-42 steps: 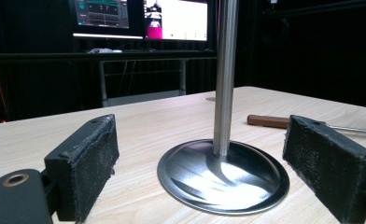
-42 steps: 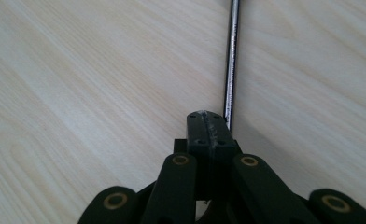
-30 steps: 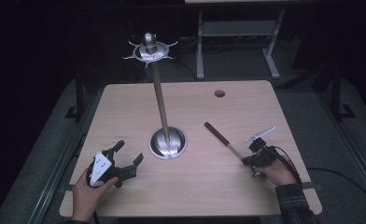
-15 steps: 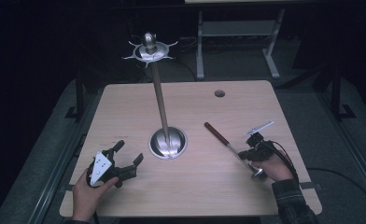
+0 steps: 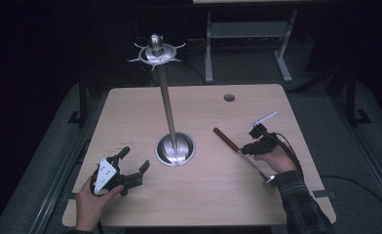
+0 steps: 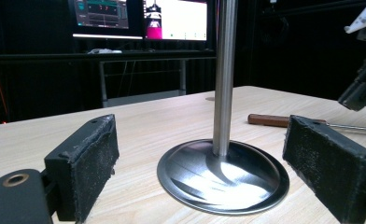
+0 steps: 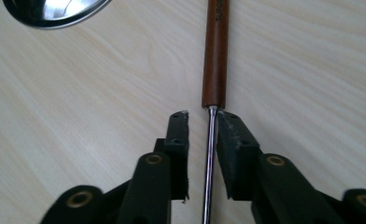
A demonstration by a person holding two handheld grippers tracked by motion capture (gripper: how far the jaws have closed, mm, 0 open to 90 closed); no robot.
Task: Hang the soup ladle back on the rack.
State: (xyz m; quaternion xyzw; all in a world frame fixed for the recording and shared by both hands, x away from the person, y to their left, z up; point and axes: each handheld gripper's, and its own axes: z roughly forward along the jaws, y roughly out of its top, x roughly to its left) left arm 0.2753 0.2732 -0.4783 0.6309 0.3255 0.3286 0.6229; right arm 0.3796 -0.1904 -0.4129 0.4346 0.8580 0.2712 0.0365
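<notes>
Right gripper [image 7: 208, 122] has its jaws nearly closed around the ladle's [image 5: 238, 148] metal shaft on the desk [image 5: 276, 204], not pinching yet. I'd squeeze squarely just below the wooden handle. Left gripper [image 5: 133, 168] sits wide open, empty.

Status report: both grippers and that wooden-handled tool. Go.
Left gripper open, resting by the stand base. Right gripper astride the wooden-handled tool, jaws either side of its metal shaft, a gap still showing. Nothing in the way.
</notes>
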